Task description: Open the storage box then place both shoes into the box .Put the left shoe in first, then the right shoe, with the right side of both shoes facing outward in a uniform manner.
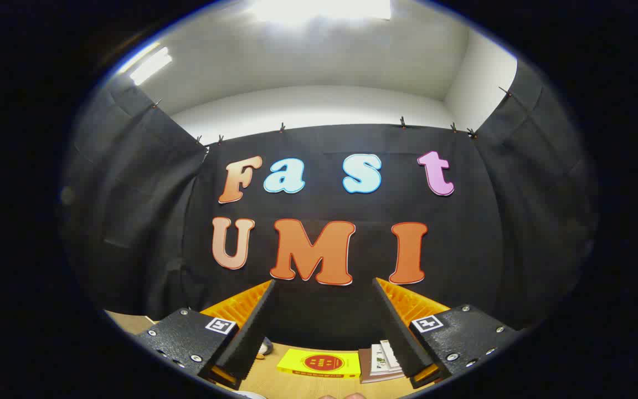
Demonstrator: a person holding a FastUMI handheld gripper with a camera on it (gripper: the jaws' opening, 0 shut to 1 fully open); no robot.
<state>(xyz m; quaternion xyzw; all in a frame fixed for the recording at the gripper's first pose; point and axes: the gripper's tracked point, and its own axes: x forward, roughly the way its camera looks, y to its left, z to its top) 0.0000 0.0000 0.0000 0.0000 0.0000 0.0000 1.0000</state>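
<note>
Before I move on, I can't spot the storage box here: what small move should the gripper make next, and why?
Probably tilt the gripper down toward the table. Its fingers are spread open and hold nothing, and they aim at the booth wall. Low between them lie a yellow book and a brown booklet; a pale object peeks past one finger. Tilting down may bring the box into sight.

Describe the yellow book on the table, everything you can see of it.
The yellow book lies flat on the wooden table, beyond and between the open gripper fingers, which hold nothing. Its cover is bright yellow with a red round emblem in the middle. A brownish book lies right beside it; whether they touch is unclear.
</note>
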